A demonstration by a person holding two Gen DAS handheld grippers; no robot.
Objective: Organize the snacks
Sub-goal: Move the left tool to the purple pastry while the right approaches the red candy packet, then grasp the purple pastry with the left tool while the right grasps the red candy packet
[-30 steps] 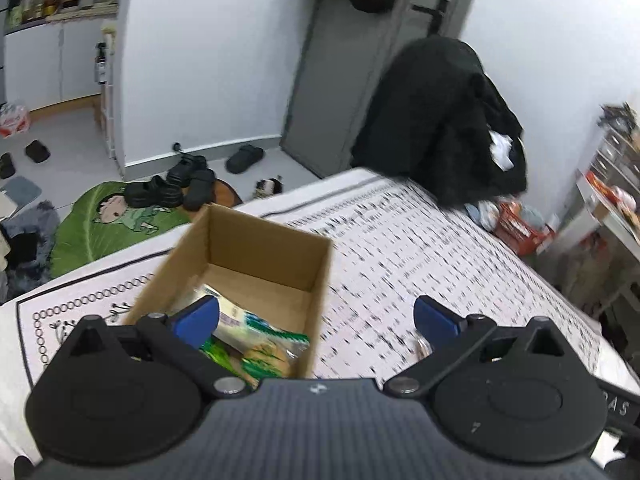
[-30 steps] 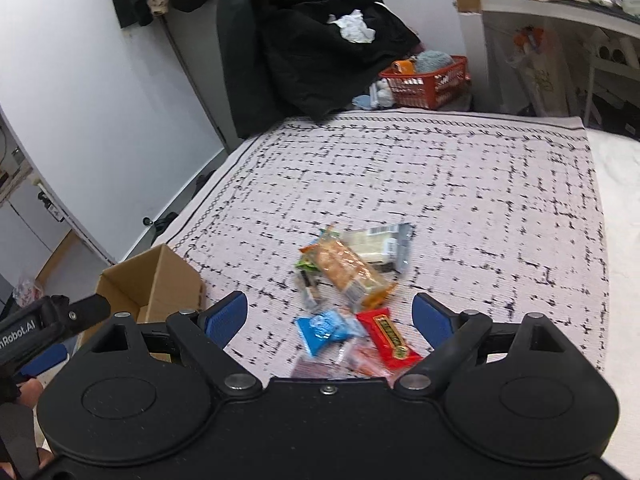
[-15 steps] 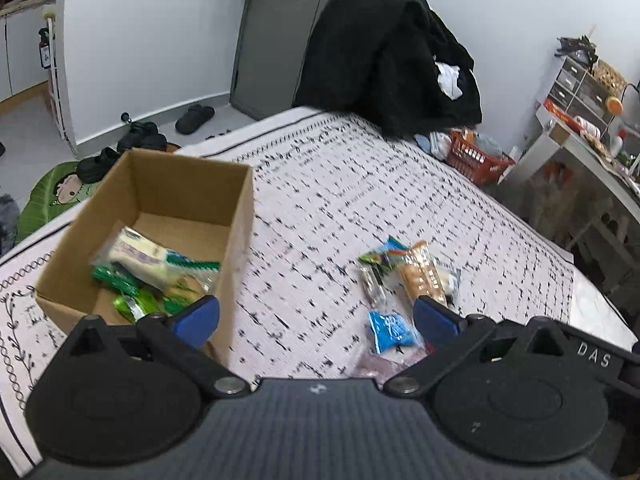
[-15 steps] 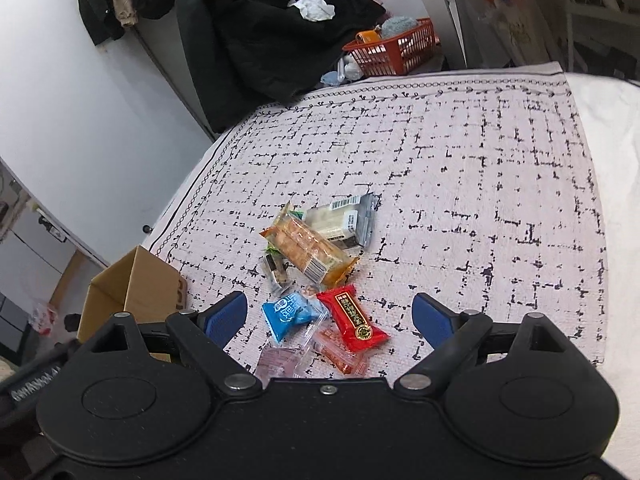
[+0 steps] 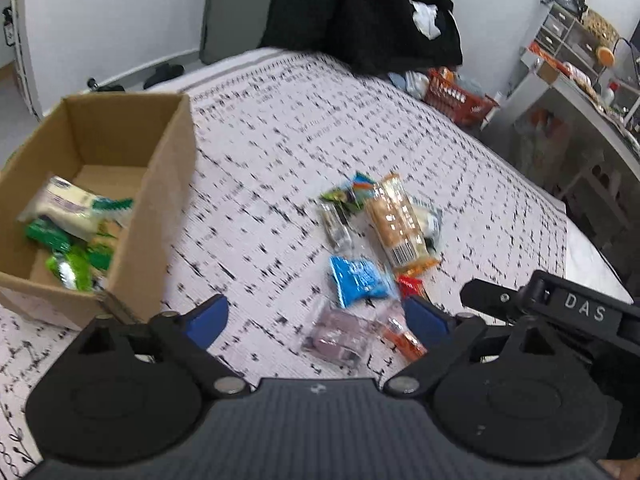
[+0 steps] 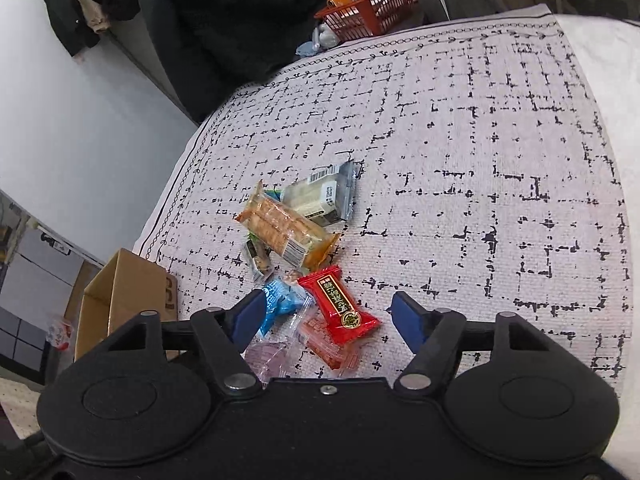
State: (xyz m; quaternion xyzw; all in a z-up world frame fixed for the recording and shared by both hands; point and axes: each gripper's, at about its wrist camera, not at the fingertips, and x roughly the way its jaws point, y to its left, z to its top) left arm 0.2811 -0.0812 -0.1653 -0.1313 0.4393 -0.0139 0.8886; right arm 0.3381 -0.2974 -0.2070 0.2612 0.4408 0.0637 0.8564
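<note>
My patterned bedspread (image 6: pixel 460 128) carries everything. The cardboard box (image 5: pixel 120 152) stands at its left edge, some snacks already inside. Well apart from it lies the loose pile: the long biscuit pack (image 6: pixel 286 226), the red packet (image 6: pixel 338 300), the blue packet (image 5: pixel 358 278). My left tongs (image 5: pixel 316 316) have just narrowed slightly yet gape wide, empty. My right tongs (image 6: pixel 326 312) have been closing, half-wide, above the red packet, not gripping it.
</note>
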